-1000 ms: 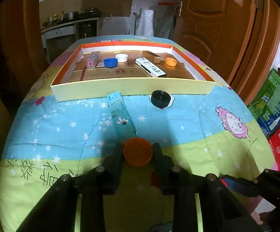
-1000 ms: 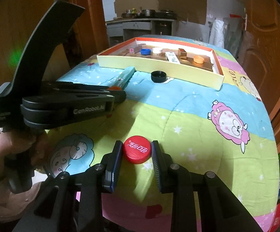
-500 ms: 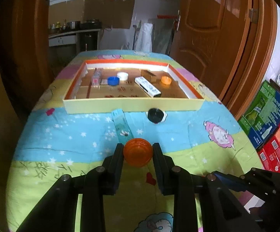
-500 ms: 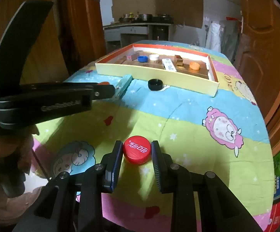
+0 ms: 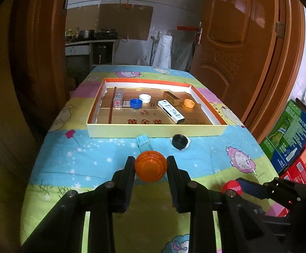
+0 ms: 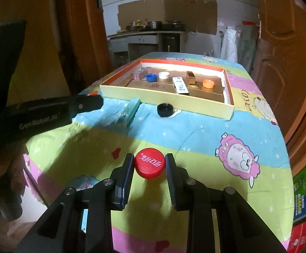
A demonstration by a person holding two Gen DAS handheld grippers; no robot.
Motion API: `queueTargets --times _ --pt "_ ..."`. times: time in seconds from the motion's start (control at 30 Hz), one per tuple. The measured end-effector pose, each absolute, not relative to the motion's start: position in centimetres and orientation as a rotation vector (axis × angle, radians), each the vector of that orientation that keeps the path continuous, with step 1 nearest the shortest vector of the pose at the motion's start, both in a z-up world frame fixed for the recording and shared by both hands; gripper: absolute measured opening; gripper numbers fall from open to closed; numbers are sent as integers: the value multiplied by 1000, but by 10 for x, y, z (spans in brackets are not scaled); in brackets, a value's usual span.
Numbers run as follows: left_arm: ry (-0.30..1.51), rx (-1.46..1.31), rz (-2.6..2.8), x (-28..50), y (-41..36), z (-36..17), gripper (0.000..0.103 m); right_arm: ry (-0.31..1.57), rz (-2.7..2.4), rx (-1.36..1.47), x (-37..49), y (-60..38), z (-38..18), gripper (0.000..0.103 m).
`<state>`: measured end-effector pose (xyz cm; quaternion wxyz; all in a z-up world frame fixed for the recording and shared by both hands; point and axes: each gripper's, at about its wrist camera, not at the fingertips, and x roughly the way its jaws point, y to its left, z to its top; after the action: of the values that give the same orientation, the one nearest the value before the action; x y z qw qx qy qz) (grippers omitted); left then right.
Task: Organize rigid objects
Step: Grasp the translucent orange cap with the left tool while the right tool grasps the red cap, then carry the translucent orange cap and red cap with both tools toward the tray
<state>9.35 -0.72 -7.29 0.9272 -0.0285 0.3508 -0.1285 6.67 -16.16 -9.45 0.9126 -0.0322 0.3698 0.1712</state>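
My left gripper (image 5: 150, 166) is shut on an orange cap (image 5: 150, 169) and holds it above the quilt, short of the yellow tray (image 5: 155, 131). My right gripper (image 6: 149, 166) is shut on a red Coca-Cola cap (image 6: 149, 165), also above the quilt. The tray holds a blue cap (image 5: 136, 103), a white cap (image 5: 145, 98), an orange cap (image 5: 189, 103), a white box (image 5: 171, 111), a brown block (image 5: 171, 97) and a small clear box (image 5: 118, 99). A black cap (image 5: 179, 141) and a teal box (image 5: 144, 142) lie on the quilt in front of the tray.
The bed with its patterned quilt (image 6: 195, 130) fills the middle. A wooden door (image 5: 233, 42) stands at the right, with stacked colourful cartons (image 5: 292, 135) beside the bed. The left gripper's body (image 6: 43, 113) crosses the left of the right wrist view.
Both grippers have risen from the quilt with their caps and tilted back, so more of the room shows. The left gripper's orange cap now faces the camera with its top.
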Motion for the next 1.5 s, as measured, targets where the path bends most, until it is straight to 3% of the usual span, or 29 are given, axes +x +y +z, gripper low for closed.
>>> queueTargets --times 1.5 --pt "781 -52 -248 182 -15 -68 30 777 343 68 172 -192 -83 31"
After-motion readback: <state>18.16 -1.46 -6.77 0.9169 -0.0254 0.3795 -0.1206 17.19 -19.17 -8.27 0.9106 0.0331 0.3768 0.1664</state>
